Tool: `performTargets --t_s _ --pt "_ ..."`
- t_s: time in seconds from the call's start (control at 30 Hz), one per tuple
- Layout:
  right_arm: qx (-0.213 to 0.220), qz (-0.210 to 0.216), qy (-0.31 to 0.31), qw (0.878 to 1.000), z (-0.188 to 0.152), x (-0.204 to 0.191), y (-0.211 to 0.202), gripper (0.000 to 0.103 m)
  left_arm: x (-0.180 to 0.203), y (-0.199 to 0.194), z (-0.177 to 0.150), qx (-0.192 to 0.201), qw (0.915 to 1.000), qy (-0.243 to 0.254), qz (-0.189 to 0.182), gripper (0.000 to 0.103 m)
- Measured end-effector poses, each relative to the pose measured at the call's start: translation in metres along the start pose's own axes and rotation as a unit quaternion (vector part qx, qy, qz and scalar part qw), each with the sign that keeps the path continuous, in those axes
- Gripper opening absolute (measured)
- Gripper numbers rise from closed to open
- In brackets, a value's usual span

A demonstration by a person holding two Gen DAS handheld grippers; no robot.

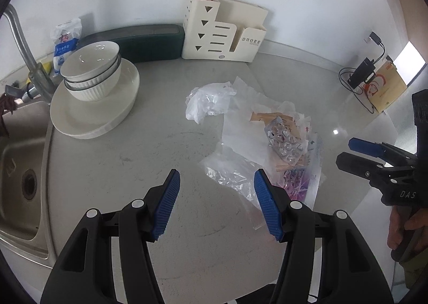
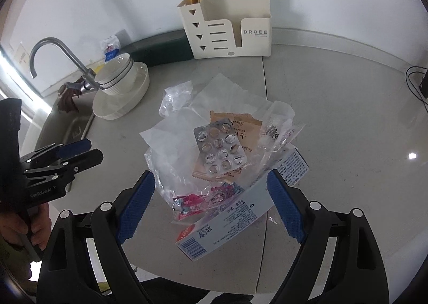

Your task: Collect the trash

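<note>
Left gripper [image 1: 217, 183] sits low in the center of its own view, blue pads spread wide, nothing between them. Right gripper [image 2: 211, 183] fills the bottom of its view, jaws wide apart too. At the lower left edge of the right view, a hand [image 2: 16, 223] grips the left handle.

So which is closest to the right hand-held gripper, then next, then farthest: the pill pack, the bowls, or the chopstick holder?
From the right hand-held gripper:
1. Pill pack, on the trash pile just ahead.
2. Bowls, far left by the sink.
3. Chopstick holder, against the back wall.
</note>
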State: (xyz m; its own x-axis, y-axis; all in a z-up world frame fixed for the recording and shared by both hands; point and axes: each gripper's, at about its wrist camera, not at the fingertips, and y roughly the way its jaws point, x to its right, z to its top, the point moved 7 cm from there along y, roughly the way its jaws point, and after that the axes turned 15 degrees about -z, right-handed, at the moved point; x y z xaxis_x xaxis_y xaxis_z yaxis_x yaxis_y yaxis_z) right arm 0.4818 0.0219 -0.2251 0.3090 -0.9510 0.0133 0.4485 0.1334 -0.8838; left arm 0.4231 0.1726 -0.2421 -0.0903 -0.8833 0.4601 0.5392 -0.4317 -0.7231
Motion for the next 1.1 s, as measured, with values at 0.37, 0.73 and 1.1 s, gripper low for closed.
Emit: performTargets --t_s 0.37,0.73,1.1 --pt "-0.040 0.014 0.025 0.999 0.013 0.001 0.048 0.077 -0.018 0.018 0.004 -0.018 0.9998 -0.010 -0.002 0.057" --pt "-0.073 0.021 0.041 0.996 0.009 0.007 0.080 0.054 -0.031 0.032 -0.004 -0.040 0.9991 -0.015 0.002 0.057" --pt "-0.078 0.026 0.036 0.996 0.006 0.005 0.084 0.016 -0.031 0.038 -0.006 -0.046 0.9988 -0.017 0.002 0.057"
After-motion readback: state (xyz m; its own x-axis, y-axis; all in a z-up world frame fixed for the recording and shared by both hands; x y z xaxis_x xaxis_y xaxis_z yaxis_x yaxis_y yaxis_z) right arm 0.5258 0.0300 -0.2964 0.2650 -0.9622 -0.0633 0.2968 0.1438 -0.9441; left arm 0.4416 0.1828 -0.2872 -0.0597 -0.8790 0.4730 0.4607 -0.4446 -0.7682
